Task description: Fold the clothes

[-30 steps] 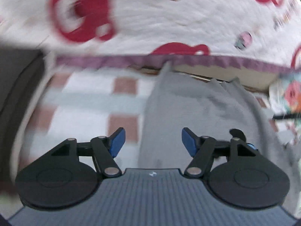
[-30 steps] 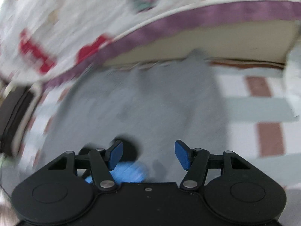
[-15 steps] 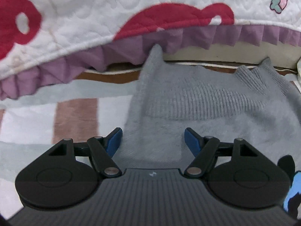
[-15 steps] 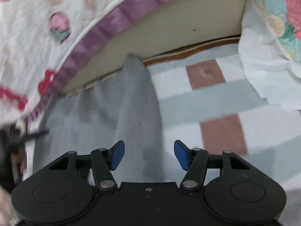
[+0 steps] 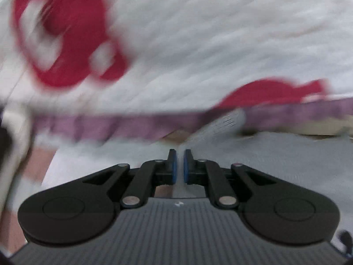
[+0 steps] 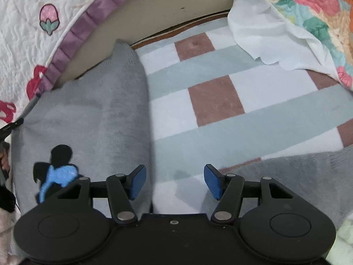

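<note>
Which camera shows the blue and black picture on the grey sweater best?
The right wrist view. There the blue and black picture sits sharp on the grey sweater, just left of the open right gripper. The left wrist view is blurred and shows only plain grey fabric, with no clear sight of the picture.

Both wrist views look steeply down, close over the checked blanket (image 6: pixel 253 119). They share the grey sweater (image 6: pixel 92 110), (image 5: pixel 275 154) and the quilt's purple frill (image 5: pixel 110 123), (image 6: pixel 72 35) at 12 o'clock.

Grey knit sweater (image 6: pixel 88 114) with black-and-blue print, spread flat on checked blanket, top edge against quilted bedspread
</note>
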Tool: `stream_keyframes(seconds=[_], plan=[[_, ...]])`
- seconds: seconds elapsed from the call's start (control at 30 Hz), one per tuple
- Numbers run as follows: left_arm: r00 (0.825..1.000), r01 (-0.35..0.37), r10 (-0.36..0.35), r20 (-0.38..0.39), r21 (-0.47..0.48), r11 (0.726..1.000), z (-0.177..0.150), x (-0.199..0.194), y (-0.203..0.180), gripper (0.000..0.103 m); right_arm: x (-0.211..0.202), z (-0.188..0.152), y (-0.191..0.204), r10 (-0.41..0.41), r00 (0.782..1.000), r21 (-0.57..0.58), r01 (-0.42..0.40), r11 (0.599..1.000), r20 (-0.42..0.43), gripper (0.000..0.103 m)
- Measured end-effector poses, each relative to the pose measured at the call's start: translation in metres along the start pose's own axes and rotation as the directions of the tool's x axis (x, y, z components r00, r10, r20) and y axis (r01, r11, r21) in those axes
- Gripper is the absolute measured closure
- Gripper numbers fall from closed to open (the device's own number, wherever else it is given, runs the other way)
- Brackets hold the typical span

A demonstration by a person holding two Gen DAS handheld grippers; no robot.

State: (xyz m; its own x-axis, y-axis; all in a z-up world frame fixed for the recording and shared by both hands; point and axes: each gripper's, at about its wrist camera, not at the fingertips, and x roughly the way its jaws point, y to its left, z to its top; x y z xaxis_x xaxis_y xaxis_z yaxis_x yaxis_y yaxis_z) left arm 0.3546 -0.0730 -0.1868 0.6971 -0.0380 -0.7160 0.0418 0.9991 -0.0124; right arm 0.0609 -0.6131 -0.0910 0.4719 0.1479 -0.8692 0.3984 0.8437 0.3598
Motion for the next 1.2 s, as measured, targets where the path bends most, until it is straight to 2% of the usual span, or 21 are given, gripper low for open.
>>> stream_keyframes(seconds=[0.03, 0.13, 0.23, 0.3, 0.33, 0.47, 0.5, 0.53, 0.57, 0.6, 0.67, 0.7, 0.73, 0.77, 0.8, 0.87, 0.9, 0.97, 1.0, 1.13, 1.2], plan=[[1.0, -0.009, 0.009, -0.027, -0.009, 1.0, -0.006, 0.005, 0.006, 0.103, 0.001, -0.001, -0.001, 0.0, 1.0, 0.006, 0.0, 1.0, 0.001, 0.039], [0.992, 0.121, -0.123, -0.039, -0.047, 0.992, -0.013, -0.014, 0.011, 0.098, 0.004, -0.005, -0.002, 0.005, 1.0, 0.021, -0.006, 1.0, 0.002, 0.039], [0.989, 0.149, -0.147, -0.03, 0.063, 0.987, -0.018, -0.05, -0.016, 0.091, 0.001, -0.015, -0.001, 0.011, 1.0, 0.035, -0.011, 0.999, 0.023, 0.039], [0.984, 0.18, -0.178, -0.029, 0.089, 0.98, -0.023, -0.072, -0.036, 0.073, -0.009, -0.026, 0.001, 0.024, 0.997, 0.045, -0.027, 0.999, 0.067, 0.039], [0.974, 0.225, -0.221, -0.048, 0.094, 0.97, -0.026, -0.081, -0.049, 0.071, -0.014, -0.033, 0.002, 0.037, 0.995, 0.047, -0.042, 0.998, 0.089, 0.039], [0.911, 0.404, -0.384, -0.151, 0.133, 0.905, -0.044, -0.118, -0.11, 0.068, -0.016, -0.059, 0.018, 0.029, 0.997, -0.078, -0.023, 0.997, 0.072, 0.042], [0.892, 0.441, -0.414, -0.179, 0.15, 0.885, -0.051, -0.127, -0.127, 0.066, -0.013, -0.065, 0.025, -0.007, 0.998, -0.131, 0.016, 0.991, 0.063, 0.058], [0.873, 0.475, -0.443, -0.203, 0.156, 0.866, -0.059, -0.136, -0.142, 0.065, -0.01, -0.07, 0.032, -0.091, 0.994, -0.183, 0.1, 0.978, 0.057, 0.095], [0.853, 0.509, -0.47, -0.226, 0.16, 0.846, -0.068, -0.145, -0.157, 0.065, -0.009, -0.076, 0.04, -0.214, 0.974, -0.227, 0.226, 0.947, 0.075, 0.102], [0.829, 0.546, -0.503, -0.246, 0.156, 0.824, -0.076, -0.154, -0.171, 0.065, -0.015, -0.082, 0.044, -0.275, 0.953, -0.237, 0.297, 0.925, 0.124, 0.094], [0.78, 0.61, -0.558, -0.281, 0.144, 0.779, -0.089, -0.172, -0.194, 0.065, -0.036, -0.088, 0.035, -0.279, 0.942, -0.154, 0.308, 0.939, 0.187, 0.096], [0.754, 0.642, -0.583, -0.302, 0.148, 0.753, -0.096, -0.181, -0.207, 0.065, -0.046, -0.091, 0.03, -0.285, 0.934, -0.113, 0.314, 0.943, 0.215, 0.089], [0.737, 0.662, -0.599, -0.314, 0.16, 0.732, -0.103, -0.19, -0.218, 0.065, -0.055, -0.095, 0.021, -0.309, 0.924, -0.073, 0.332, 0.94, 0.224, 0.075], [0.722, 0.681, -0.612, -0.323, 0.174, 0.712, -0.109, -0.198, -0.23, 0.064, -0.063, -0.099, 0.012, -0.329, 0.916, -0.034, 0.346, 0.938, 0.231, 0.068], [0.717, 0.686, -0.616, -0.327, 0.174, 0.706, -0.117, -0.204, -0.237, 0.062, -0.07, -0.106, -0.001, -0.33, 0.915, 0.007, 0.338, 0.941, 0.233, 0.061], [0.709, 0.693, -0.621, -0.334, 0.171, 0.7, -0.134, -0.215, -0.252, 0.059, -0.085, -0.121, -0.027, -0.327, 0.914, 0.088, 0.315, 0.945, 0.24, 0.059], [0.7, 0.702, -0.616, -0.361, 0.193, 0.685, -0.146, -0.218, -0.261, 0.059, -0.09, -0.133, -0.042, -0.295, 0.921, 0.137, 0.267, 0.954, 0.255, 0.059], [0.708, 0.698, -0.581, -0.402, 0.272, 0.663, -0.169, -0.223, -0.275, 0.059, -0.098, -0.159, -0.073, -0.219, 0.931, 0.244, 0.149, 0.958, 0.293, 0.059], [0.713, 0.692, -0.569, -0.409, 0.284, 0.663, -0.177, -0.225, -0.28, 0.061, -0.099, -0.171, -0.086, -0.186, 0.934, 0.294, 0.094, 0.951, 0.305, 0.059], [0.66, 0.739, -0.647, -0.383, 0.177, 0.65, -0.194, -0.247, -0.281, 0.061, -0.092, -0.199, -0.117, -0.077, 0.922, 0.401, -0.089, 0.912, 0.379, 0.056], [0.65, 0.748, -0.67, -0.358, 0.15, 0.646, -0.201, -0.257, -0.282, 0.063, -0.084, -0.198, -0.118, -0.007, 0.916, 0.406, -0.171, 0.898, 0.401, 0.054]])
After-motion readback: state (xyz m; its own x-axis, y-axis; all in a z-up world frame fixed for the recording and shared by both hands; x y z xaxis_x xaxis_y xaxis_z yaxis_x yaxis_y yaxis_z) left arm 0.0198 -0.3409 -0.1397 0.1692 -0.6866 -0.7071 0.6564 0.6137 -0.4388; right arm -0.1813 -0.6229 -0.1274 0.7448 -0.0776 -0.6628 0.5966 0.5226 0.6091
